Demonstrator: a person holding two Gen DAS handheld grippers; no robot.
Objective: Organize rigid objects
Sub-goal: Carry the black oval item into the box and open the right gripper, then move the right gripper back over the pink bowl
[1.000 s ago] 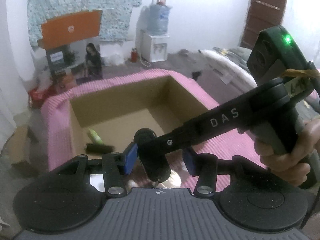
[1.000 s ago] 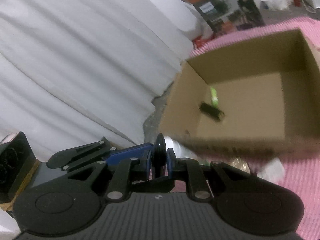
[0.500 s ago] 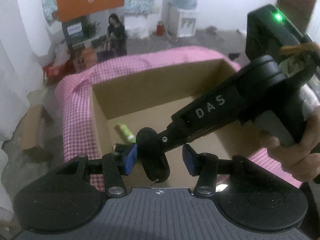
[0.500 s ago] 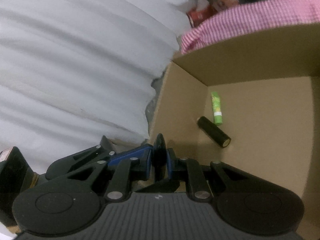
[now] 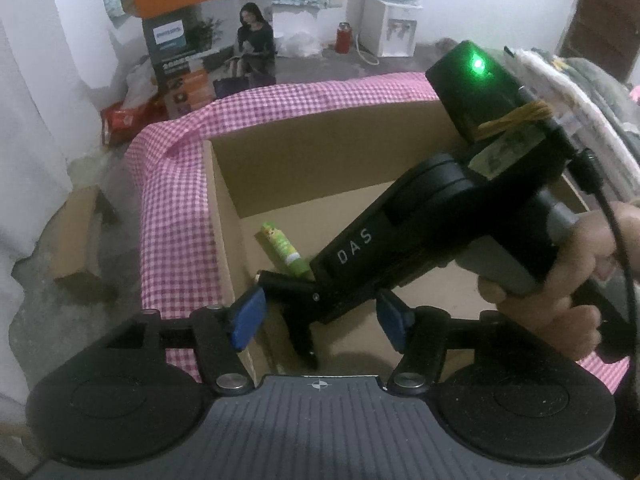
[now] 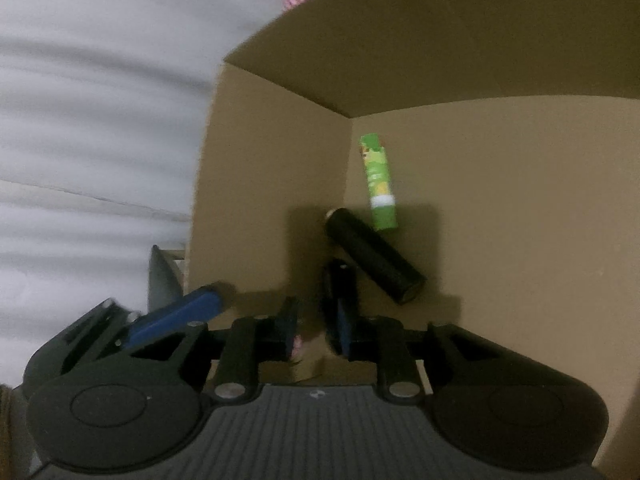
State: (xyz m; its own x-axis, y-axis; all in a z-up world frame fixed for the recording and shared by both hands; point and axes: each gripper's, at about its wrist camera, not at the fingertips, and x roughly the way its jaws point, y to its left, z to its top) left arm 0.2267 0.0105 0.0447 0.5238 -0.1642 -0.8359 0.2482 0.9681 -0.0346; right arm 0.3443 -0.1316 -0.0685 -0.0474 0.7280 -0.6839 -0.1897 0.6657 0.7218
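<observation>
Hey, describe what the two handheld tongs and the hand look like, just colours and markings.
Both tongs are matte black with blue finger pads and a grey ribbed base. The right tongs carry white "DAS" lettering, a green light, a yellowish band, a pale label and a black cable. The bare right hand grips a grey handle.

The left gripper (image 5: 320, 316) hovers with its blue-padded fingers (image 5: 245, 319) spread wide over the near edge of the cardboard box (image 5: 224, 216). The right gripper (image 5: 308, 344), held in a hand (image 5: 576, 280), reaches down into the box, near a green tube (image 5: 282, 246) lying on the floor; a pink checkered cloth (image 5: 176, 216) surrounds the box.
</observation>
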